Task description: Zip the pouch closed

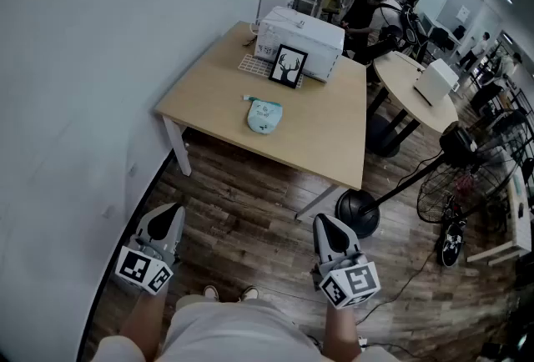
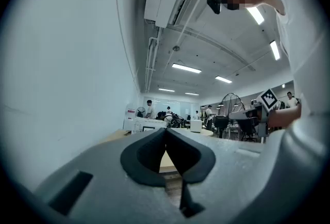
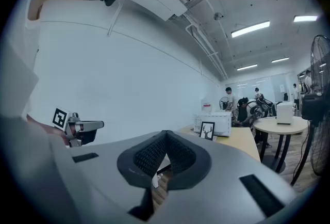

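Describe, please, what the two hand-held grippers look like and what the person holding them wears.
The left hand-held gripper and the right hand-held gripper match: light grey shells tapering to a point, black pads inside the jaws, and a cube with black-and-white square markers at the rear. No cables show. The person wears a white top.

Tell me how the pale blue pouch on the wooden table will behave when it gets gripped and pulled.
The pouch looks like soft fabric lying slumped and flat, so it is probably floppy, not stiff. It seems small and thin, likely light, so it may slide on the smooth table if tugged unpinned. Rolling seems unlikely.
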`<state>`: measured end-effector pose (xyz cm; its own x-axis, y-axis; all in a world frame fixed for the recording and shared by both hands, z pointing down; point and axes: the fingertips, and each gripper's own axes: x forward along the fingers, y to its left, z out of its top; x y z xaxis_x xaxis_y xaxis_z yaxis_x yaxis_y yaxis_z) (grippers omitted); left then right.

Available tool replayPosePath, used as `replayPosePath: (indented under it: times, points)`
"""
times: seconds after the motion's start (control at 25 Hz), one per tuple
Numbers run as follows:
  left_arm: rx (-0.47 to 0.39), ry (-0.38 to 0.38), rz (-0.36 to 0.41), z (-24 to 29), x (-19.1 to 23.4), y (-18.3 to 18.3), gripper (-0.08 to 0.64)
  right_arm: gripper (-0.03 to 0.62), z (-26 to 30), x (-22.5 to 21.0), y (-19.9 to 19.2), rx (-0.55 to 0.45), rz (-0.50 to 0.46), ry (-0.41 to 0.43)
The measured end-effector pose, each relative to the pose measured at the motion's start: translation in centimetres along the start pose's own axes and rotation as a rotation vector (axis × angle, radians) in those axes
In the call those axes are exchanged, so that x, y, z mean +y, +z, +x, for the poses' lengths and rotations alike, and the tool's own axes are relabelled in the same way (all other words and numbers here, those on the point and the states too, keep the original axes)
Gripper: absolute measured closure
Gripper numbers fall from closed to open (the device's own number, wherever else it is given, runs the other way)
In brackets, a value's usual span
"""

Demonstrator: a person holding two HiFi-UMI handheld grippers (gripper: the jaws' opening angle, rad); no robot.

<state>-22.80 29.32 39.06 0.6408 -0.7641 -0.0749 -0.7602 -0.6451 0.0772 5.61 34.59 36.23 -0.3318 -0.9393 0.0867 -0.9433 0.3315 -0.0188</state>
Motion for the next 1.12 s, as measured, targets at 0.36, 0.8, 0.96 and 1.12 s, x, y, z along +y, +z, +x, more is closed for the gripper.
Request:
replayPosePath:
  times: [0.36, 0.8, 0.96, 1.12]
  points:
    - [-0.001, -0.009, -0.004, 0.4, -0.8, -0.6, 0.545, 0.594, -0.5, -0.4, -0.6, 0.000, 0.003, -0.001]
    - [-0.005, 0.015, 0.005, 0.5, -1.5, -0.4, 0.545, 0.592, -0.6, -1.1, 0.1, -0.047, 0.032, 0.030]
    - [-0.043, 0.052, 0.024, 0.4, -1.4, 0.4, 0.545, 0.423, -0.5, -2.0, 0.7, -0.074, 0.059, 0.040]
    - [-0.099, 0.101, 0.020, 0.3, -0.9, 1.6, 0.391, 0.336, -1.0, -3.8, 1.1, -0.102, 0.083, 0.010]
